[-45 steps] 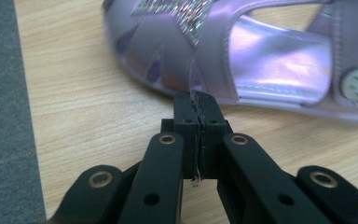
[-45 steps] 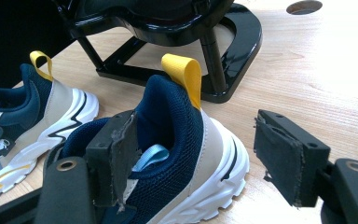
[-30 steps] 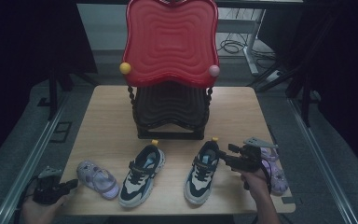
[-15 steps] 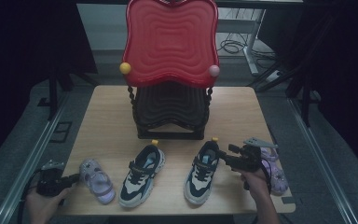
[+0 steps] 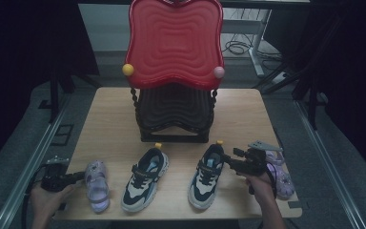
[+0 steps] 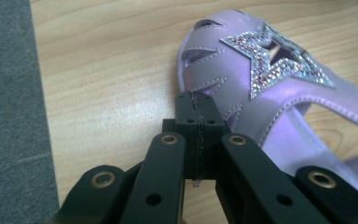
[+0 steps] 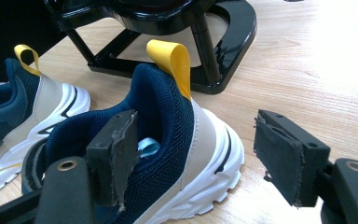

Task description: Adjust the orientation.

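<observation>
A lilac sandal (image 5: pixel 96 187) with a glittery star (image 6: pixel 279 70) lies at the table's front left. My left gripper (image 5: pixel 82 176) is shut, and its tip (image 6: pixel 199 109) presses against the sandal's side with nothing held. Two navy, white and beige sneakers stand in front: one left of centre (image 5: pixel 144 179), one right of centre (image 5: pixel 206 175). My right gripper (image 5: pixel 225 157) is open astride the heel of the right sneaker (image 7: pixel 177 140). One pad (image 7: pixel 119 154) is inside the shoe's opening, the other (image 7: pixel 279 158) outside, off the heel.
A black stand (image 5: pixel 174 119) with a red wavy panel (image 5: pixel 174 43) occupies the table's middle and back. A second lilac sandal (image 5: pixel 282 177) lies at the front right beside my right hand. The table edge and grey floor (image 6: pixel 9 116) are just left of the left gripper.
My left gripper has moved right up against the lilac sandal, which has turned to point more straight ahead. The right gripper has stayed at the sneaker's heel.
</observation>
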Demonstrator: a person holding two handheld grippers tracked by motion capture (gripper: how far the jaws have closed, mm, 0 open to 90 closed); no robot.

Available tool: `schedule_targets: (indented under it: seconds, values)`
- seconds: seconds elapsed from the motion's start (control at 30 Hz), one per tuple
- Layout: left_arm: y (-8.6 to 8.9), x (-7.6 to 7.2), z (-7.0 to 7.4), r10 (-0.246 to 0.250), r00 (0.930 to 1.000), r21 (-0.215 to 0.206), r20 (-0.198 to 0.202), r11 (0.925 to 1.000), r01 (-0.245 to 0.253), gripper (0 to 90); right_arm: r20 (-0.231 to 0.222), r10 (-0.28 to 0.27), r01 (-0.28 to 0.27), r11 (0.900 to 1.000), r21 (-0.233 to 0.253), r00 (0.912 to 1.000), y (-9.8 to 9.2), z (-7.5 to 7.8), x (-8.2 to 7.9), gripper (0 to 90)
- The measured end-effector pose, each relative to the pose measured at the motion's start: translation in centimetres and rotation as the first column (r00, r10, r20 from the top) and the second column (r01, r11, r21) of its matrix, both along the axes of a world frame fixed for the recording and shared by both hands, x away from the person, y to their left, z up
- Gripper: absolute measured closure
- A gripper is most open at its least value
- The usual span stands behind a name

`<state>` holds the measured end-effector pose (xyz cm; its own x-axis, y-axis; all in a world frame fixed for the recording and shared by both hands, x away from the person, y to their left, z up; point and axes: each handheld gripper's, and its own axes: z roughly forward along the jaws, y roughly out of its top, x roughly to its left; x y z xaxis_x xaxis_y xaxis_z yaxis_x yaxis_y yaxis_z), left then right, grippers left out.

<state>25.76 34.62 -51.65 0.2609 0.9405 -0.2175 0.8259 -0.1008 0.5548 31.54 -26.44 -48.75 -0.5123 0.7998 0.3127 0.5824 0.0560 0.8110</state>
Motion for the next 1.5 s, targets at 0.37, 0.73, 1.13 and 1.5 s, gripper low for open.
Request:
schedule_targets:
  seconds: [0.37, 0.73, 1.13, 1.5]
  values:
    - [-0.3, 1.8, -0.1, -0.021, 0.9997, -0.003, -0.014, 0.9998, 0.021, 89.6, -0.003, -0.003, 0.003, 1.0, -0.005, 1.0, -0.1, 0.0, 0.0, 30.7]
    - [-0.6, 2.9, 0.2, -0.036, 0.9993, 0.002, 0.002, 0.9993, 0.036, 86.4, -0.002, -0.005, 0.005, 1.0, -0.008, 1.0, -0.1, -0.1, 0.0, 30.7]
    - [-2.4, 1.8, 3.9, -0.053, 0.988, -0.03, 0.145, 0.9978, 0.058, 55.1, -0.001, -0.008, 0.008, 1.0, -0.007, 1.0, -0.2, 0.0, -0.1, 30.8]
    - [-6.3, 1.2, 7.3, -0.114, 0.9658, -0.012, 0.233, 0.9926, 0.121, 43.3, 0.029, 0.027, -0.027, 0.999, -0.019, 0.9992, -0.2, 0.1, -0.2, 30.6]
